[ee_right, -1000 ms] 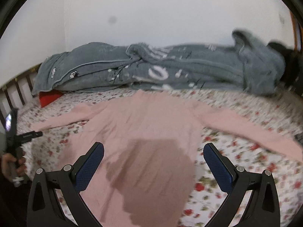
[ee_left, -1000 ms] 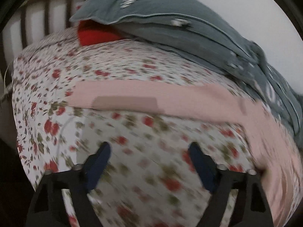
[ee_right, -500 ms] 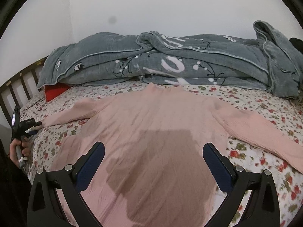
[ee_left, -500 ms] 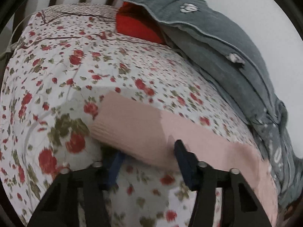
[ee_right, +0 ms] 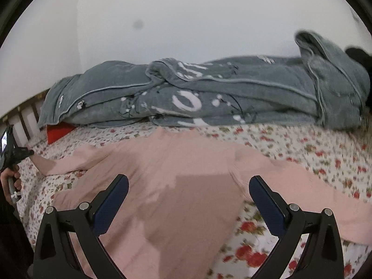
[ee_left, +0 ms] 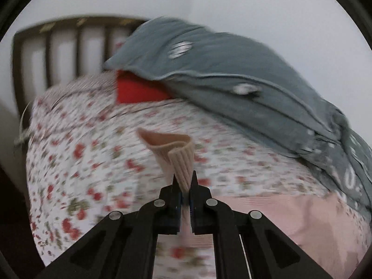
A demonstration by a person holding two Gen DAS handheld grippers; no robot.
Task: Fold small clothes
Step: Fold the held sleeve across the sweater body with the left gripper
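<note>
A pink knit sweater (ee_right: 176, 181) lies spread flat on the flowered bed sheet (ee_right: 302, 148), sleeves out to both sides. My left gripper (ee_left: 184, 186) is shut on the ribbed cuff of the left sleeve (ee_left: 179, 160) and holds it lifted off the sheet. It also shows at the far left of the right wrist view (ee_right: 30, 152), at the sleeve end. My right gripper (ee_right: 188, 197) is open and empty, hovering over the lower body of the sweater.
A rumpled grey blanket (ee_right: 209, 100) lies along the wall at the back of the bed. A red pillow (ee_left: 137, 90) peeks from under it. A dark slatted headboard (ee_left: 60, 53) stands at the left end.
My left gripper has closed on the sleeve cuff and lifted it off the sheet. My right gripper has stayed open above the sweater, shifting slightly.
</note>
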